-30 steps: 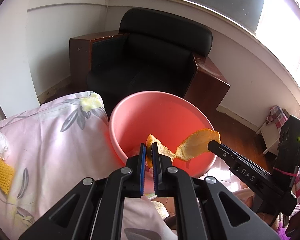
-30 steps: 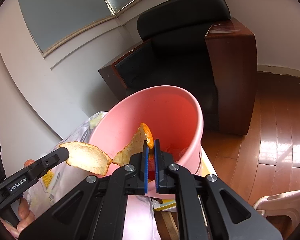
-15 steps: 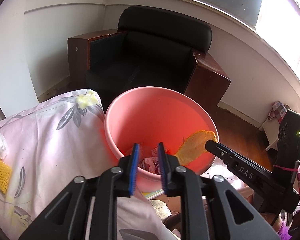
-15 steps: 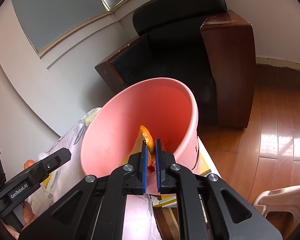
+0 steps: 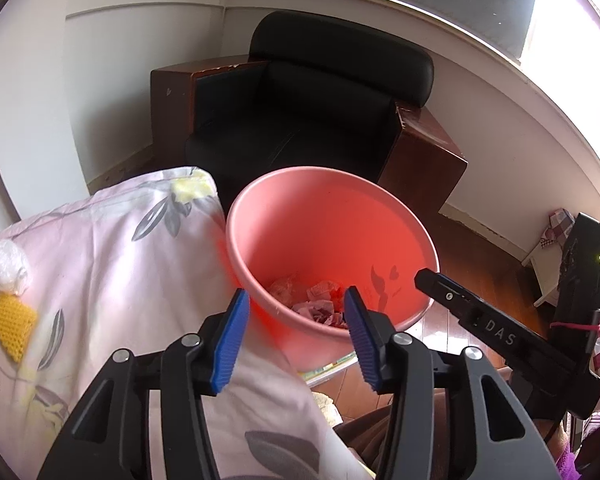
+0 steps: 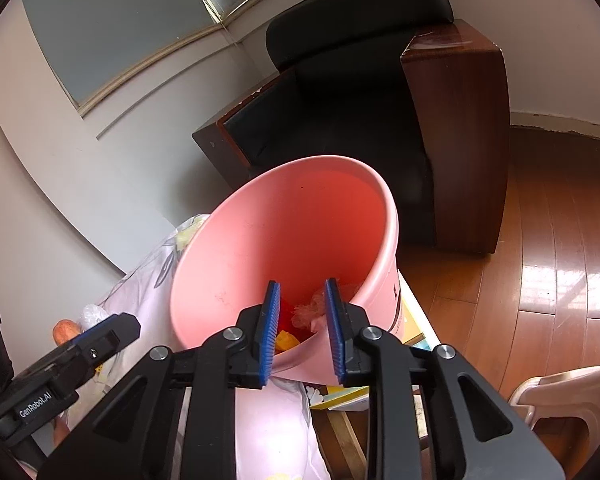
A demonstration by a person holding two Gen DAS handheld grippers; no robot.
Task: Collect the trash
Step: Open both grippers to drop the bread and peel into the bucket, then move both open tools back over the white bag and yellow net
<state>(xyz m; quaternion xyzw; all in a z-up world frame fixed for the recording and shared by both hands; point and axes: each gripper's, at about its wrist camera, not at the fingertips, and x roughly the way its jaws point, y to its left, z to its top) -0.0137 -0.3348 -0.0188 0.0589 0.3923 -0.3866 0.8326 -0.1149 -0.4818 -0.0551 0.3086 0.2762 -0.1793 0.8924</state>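
Pink bin (image 5: pixel 332 240) just beyond both grippers' opening, empty jaws, trash (image 5: pixel 320 304) inside

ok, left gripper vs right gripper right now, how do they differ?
The left gripper gapes wider than the right gripper. The left one is branded GenRobot.AI, the right one DAS. Shared: blue pads, jaws opening with nothing between them, both aimed into the pink bucket, which holds crumpled trash.

Armchair (image 5: pixel 320 112): black with brown wooden sides, standing in the room's corner.
Floral cloth (image 5: pixel 108 264): pale pink, lying over the surface.
Wooden floor (image 6: pixel 560 248): reflecting window light.
Plastic chair (image 6: pixel 572 396): showing at lower right.
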